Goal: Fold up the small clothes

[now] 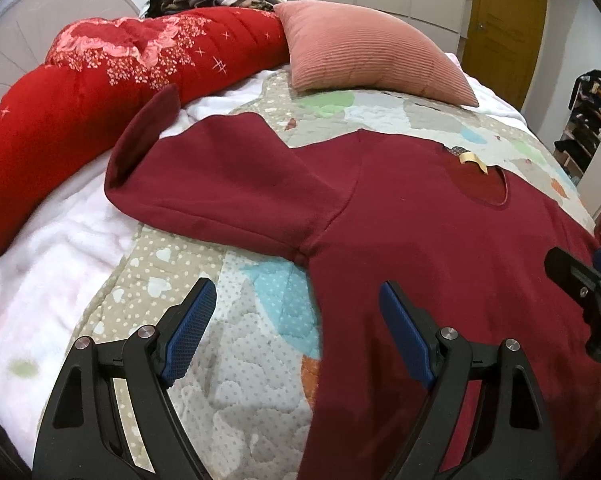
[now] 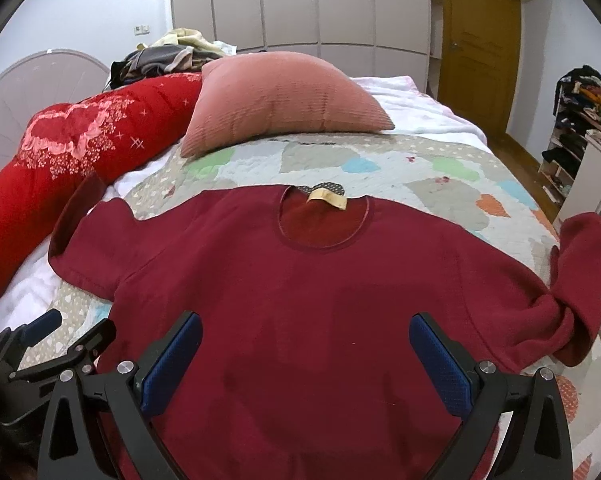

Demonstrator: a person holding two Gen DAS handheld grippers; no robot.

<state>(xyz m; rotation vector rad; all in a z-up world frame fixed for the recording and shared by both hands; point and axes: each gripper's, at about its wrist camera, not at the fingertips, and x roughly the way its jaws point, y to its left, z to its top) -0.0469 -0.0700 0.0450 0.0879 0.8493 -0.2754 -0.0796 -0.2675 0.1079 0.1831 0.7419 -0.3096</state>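
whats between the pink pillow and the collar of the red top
Only bare patchwork quilt separates the pillow from the top's collar, clearest in the right wrist view.

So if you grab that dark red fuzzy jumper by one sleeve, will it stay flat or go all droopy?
Probably droopy: the dark red fleecy jumper looks soft, and its right sleeve already lies folded over on itself. It likely won't slide much, since its fuzzy cloth rests on the patchwork quilt. Both tools are open, holding nothing.
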